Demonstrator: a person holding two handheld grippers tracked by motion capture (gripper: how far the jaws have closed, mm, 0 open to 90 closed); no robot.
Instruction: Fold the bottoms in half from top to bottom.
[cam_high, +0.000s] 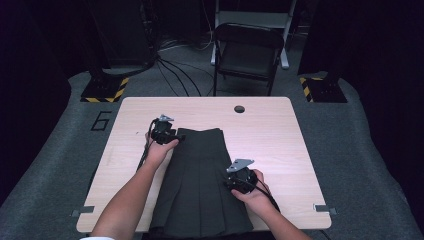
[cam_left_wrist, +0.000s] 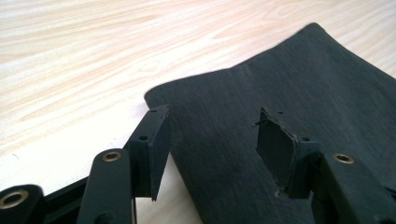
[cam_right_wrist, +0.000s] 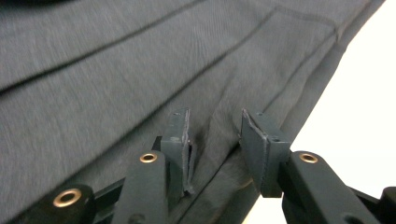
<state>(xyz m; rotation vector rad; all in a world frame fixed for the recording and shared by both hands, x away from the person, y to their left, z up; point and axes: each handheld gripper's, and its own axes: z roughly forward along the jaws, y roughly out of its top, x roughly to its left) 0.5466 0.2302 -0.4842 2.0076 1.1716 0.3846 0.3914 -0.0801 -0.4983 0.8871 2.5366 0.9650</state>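
A dark grey pleated skirt (cam_high: 200, 175) lies flat on the light wooden table (cam_high: 280, 130), waistband at the far end and hem at the near edge. My left gripper (cam_high: 179, 136) is at the waistband's far left corner. In the left gripper view it (cam_left_wrist: 215, 140) stands open just above the flat cloth (cam_left_wrist: 303, 84), with nothing pinched. My right gripper (cam_high: 229, 182) rests on the skirt's right side, about halfway down. In the right gripper view its jaws (cam_right_wrist: 219, 140) stand apart around a raised fold of the cloth (cam_right_wrist: 116, 74), and the pads do not visibly press it.
A round cable hole (cam_high: 239, 109) sits near the table's far edge. A dark folding chair (cam_high: 247, 50) stands beyond the table, with cables on the floor beside it. Bare tabletop lies to the left and right of the skirt.
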